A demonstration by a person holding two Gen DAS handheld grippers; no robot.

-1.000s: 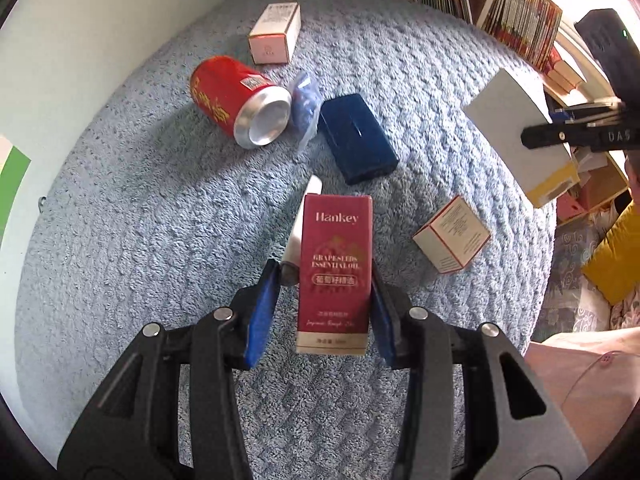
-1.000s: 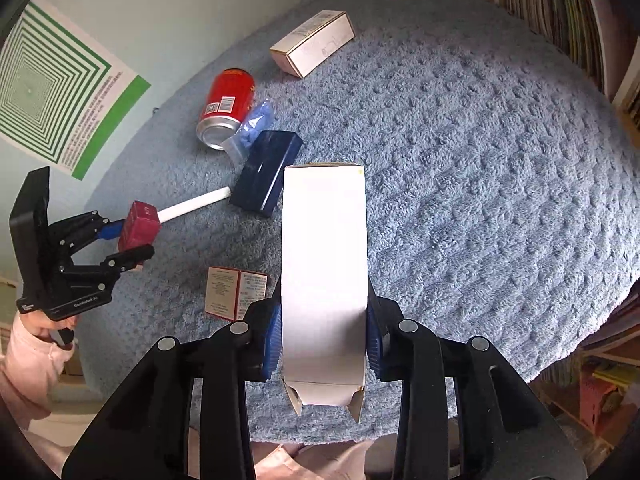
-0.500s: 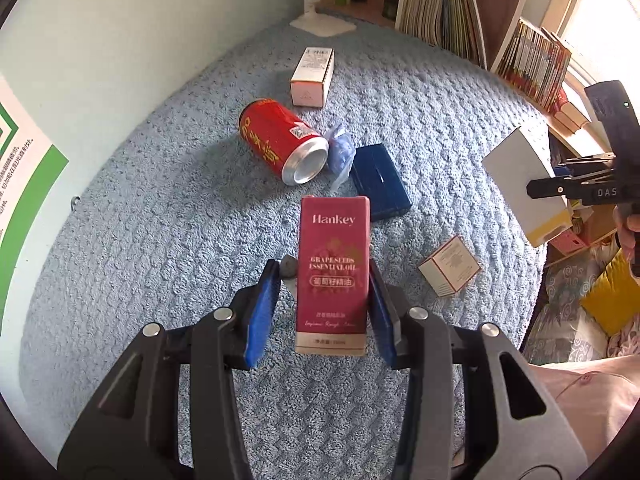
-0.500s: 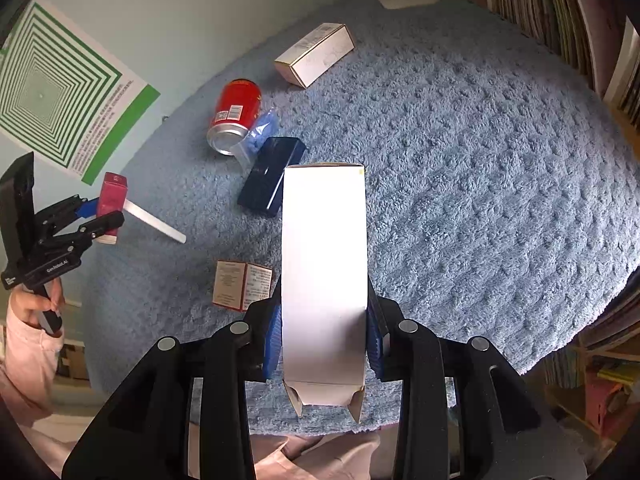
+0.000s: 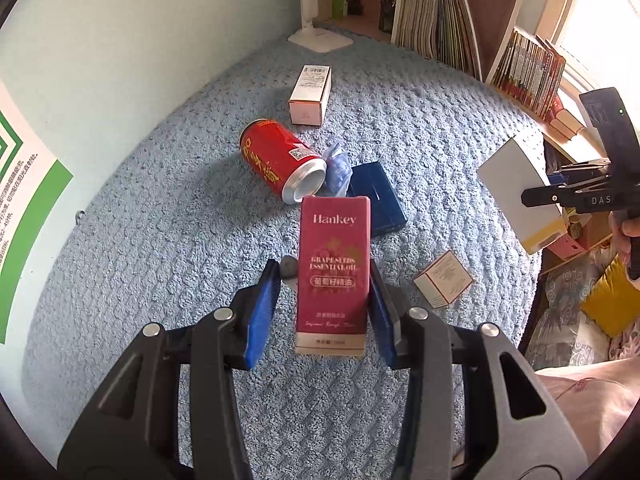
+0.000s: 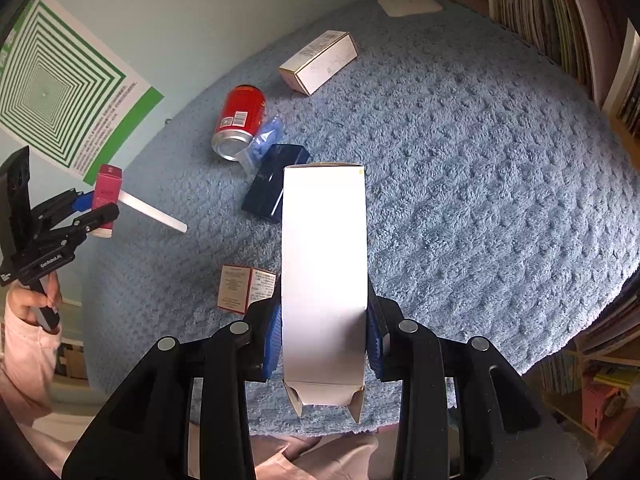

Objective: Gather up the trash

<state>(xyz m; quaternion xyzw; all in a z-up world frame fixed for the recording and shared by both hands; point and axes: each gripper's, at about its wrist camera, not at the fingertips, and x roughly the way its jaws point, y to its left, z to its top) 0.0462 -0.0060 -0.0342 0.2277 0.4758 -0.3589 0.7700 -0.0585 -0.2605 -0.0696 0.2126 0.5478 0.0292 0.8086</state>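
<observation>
While both grippers hang above the blue rug (image 5: 440,128), each has its jaws clamped on a carton. At the left, the left gripper (image 5: 322,304) grips a red box (image 5: 333,272) marked "Hankey", held upright between its blue pads (image 5: 262,312); in the right wrist view the same box (image 6: 106,192) sits in that gripper (image 6: 92,210) at the far left edge, and a white stick (image 6: 154,213) juts from it toward the right. On the rug, left of centre, a red can (image 5: 280,160) lies on its side with its open end facing near. A crumpled blue wrapper (image 5: 338,168) touches the can's right side, and a dark blue box (image 5: 378,200) lies just beside the wrapper, further right. Farther off, a white carton (image 5: 310,94) lies flat beyond the can. Nearer and to the right, a small printed box (image 5: 444,282) rests on the rug, apart from the rest. At the right, the right gripper (image 6: 323,340) squeezes a tall white box (image 6: 324,272), its near flaps open; the left wrist view shows this box (image 5: 516,196) held off the rug's right edge. A bookshelf (image 5: 452,20) stands behind.
</observation>
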